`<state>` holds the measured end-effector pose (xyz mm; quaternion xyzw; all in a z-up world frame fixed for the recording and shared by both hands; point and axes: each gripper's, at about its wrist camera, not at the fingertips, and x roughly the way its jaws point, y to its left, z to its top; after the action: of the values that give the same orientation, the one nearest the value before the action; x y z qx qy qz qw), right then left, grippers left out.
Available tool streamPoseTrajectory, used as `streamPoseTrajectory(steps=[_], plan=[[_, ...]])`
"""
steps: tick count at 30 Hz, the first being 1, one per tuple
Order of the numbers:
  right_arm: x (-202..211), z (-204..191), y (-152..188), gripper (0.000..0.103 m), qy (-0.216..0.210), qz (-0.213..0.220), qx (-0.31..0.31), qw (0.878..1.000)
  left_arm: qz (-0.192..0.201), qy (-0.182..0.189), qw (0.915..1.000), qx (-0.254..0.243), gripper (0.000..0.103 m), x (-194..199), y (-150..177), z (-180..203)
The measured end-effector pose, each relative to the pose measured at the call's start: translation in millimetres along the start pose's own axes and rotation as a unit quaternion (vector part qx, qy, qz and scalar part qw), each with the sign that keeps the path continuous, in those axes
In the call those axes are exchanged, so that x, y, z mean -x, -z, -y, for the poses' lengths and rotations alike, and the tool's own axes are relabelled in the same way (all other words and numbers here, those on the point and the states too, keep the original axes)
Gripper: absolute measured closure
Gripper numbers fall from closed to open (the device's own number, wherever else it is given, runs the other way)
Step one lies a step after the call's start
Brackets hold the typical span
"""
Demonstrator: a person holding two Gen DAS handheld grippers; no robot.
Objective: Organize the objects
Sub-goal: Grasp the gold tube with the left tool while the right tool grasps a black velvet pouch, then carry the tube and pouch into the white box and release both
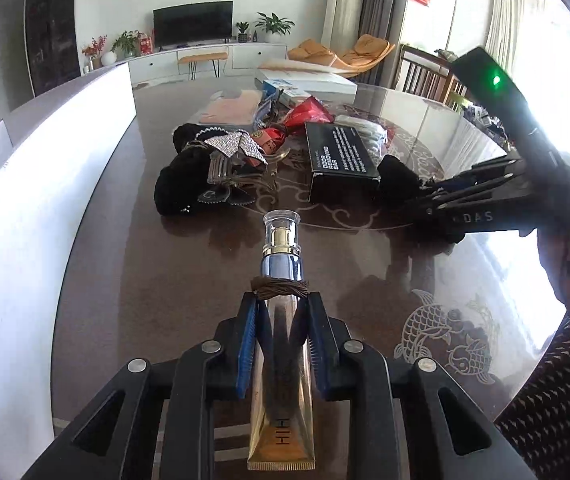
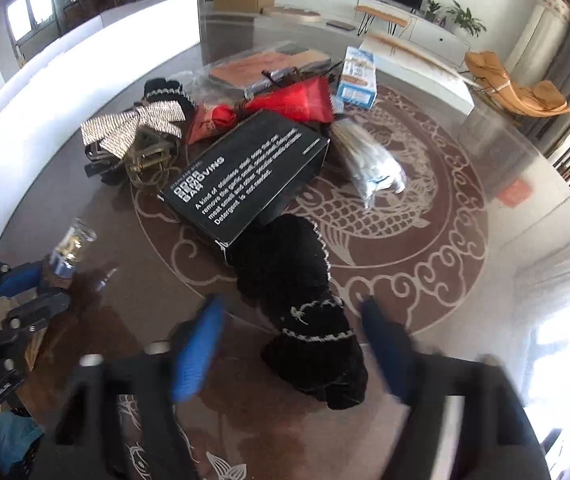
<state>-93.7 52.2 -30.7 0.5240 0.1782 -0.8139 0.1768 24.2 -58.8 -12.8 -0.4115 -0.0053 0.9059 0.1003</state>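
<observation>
Left wrist view: my left tongs [image 1: 283, 304] are closed on the tube [image 1: 281, 264], pads squeezing its flat body just below the brown band [image 1: 281, 285] wound round its neck. The capped end points away from me, over the table [image 1: 145, 280] and toward the pile. My right tongs [image 1: 425, 190] reach in from the right, tips at the black cloth [image 1: 397, 180] beside the box [image 1: 341, 156].

I think the tube is the weak point. It is slick and tapered, and I hold it low on the soft part. If I tilt further or ease my squeeze, it could slide forward out of the pads and hit the glass top.

Right wrist view: it is blurred, but the right tongs stand open here, one blue pad on either side of the cloth, neither one pressing it. The cloth lies against the box's near corner. At the left edge are the left tongs, with the tube in them.

If I close here, I may pinch only a loose fold, and the cloth would sag or slip free when lifted. It could also drag the box along and nudge the pile. My two tongs are near each other, so a careless swing might knock the tube.
</observation>
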Motion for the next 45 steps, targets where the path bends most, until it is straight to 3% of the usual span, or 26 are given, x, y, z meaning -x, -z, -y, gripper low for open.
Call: streamPoseTrajectory(steps=[5,11,15,18,22,25,28,31,32,33,34,35,36,40,45], plan=[[39,10,25,0.071,-0.076,0.050,-0.113,0.989,0.071,0.026,0.9971,0.009,0.079,52,-1,-14],[87,-25,24,0.071,-0.093,0.087,-0.111,0.986,0.149,0.041,0.9866,0.051,0.079,117,-15,-38],[119,-67,-2,0.071,-0.124,0.126,-0.088,0.980,0.200,0.033,0.9761,0.078,0.079,167,-29,-69],[142,-102,-28,0.071,-0.157,0.158,-0.070,0.972,0.223,0.007,0.9706,0.091,0.079,197,-39,-100],[156,-151,-69,0.071,-0.211,0.172,-0.051,0.961,0.208,-0.043,0.9695,0.122,0.079,209,-44,-154],[155,-193,-98,0.071,-0.247,0.168,-0.029,0.954,0.172,-0.086,0.9696,0.152,0.079,200,-39,-199],[143,-231,-125,0.071,-0.270,0.152,-0.013,0.951,0.123,-0.120,0.9704,0.169,0.079,179,-30,-236],[116,-260,-142,0.068,-0.286,0.120,-0.007,0.951,0.050,-0.154,0.9713,0.175,0.077,142,-24,-260],[105,-268,-146,0.058,-0.288,0.107,-0.004,0.952,0.036,-0.164,0.9681,0.186,0.072,131,-21,-268],[95,-275,-149,0.047,-0.288,0.091,-0.001,0.953,0.025,-0.176,0.9638,0.199,0.055,125,-18,-276],[87,-278,-149,0.029,-0.280,0.082,-0.004,0.956,0.020,-0.186,0.9599,0.209,0.046,119,-16,-281],[84,-278,-148,0.024,-0.270,0.085,-0.009,0.959,0.023,-0.194,0.9565,0.217,0.034,118,-14,-284],[85,-276,-145,0.023,-0.261,0.096,-0.012,0.961,0.029,-0.200,0.9536,0.223,0.029,120,-11,-285],[92,-252,-125,0.012,-0.199,0.146,-0.017,0.969,0.050,-0.186,0.9560,0.221,0.024,124,-9,-274],[84,-193,-81,0.007,-0.088,0.192,-0.039,0.977,0.087,-0.125,0.9744,0.165,0.024,132,-26,-207]])
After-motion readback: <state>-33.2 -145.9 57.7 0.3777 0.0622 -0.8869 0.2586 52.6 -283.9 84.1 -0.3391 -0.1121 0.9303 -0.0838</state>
